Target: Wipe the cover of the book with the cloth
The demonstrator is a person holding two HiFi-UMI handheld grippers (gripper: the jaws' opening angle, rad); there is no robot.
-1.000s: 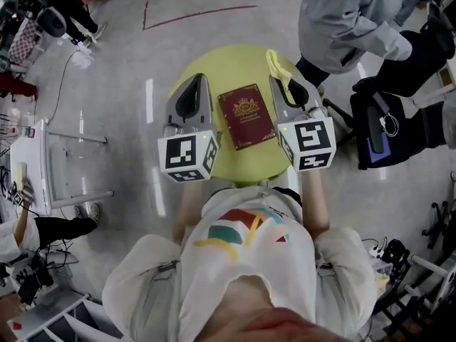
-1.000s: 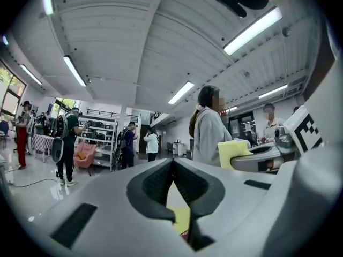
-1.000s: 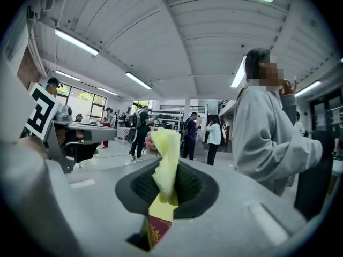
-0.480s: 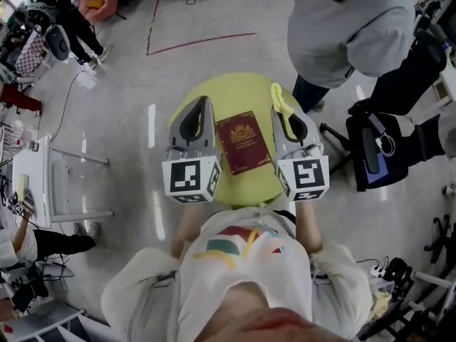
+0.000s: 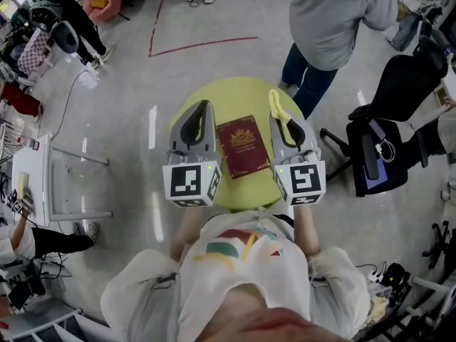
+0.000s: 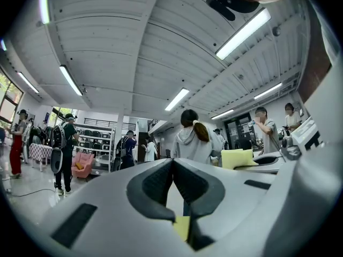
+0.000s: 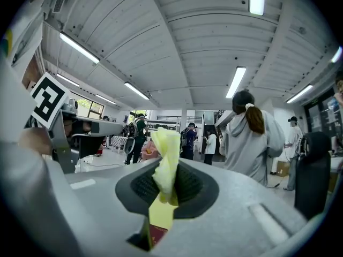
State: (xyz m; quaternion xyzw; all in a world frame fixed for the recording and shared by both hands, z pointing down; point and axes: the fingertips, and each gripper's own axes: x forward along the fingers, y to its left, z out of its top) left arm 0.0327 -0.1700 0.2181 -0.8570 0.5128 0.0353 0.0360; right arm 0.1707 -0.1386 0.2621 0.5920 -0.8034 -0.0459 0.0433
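Observation:
A dark red book (image 5: 244, 145) with a gold crest lies flat on the round yellow-green table (image 5: 235, 95), between my two grippers. My left gripper (image 5: 197, 110) hovers to the left of the book with its jaws shut and nothing in them; in the left gripper view its tips (image 6: 172, 167) meet. My right gripper (image 5: 279, 112) is held to the right of the book, shut on a yellow cloth (image 5: 276, 105). In the right gripper view the cloth (image 7: 166, 162) sticks up from between the pads.
A person in a grey hoodie and jeans (image 5: 320, 27) stands just beyond the table's far right edge. A black office chair (image 5: 388, 130) is at the right. A white cart (image 5: 50, 173) stands at the left. More people and racks fill the room's far side.
The person in grey has stepped back from the table. Both grippers have stayed beside the book, with their marker cubes slightly lower in the head view. The cloth stays pinched in the right gripper.

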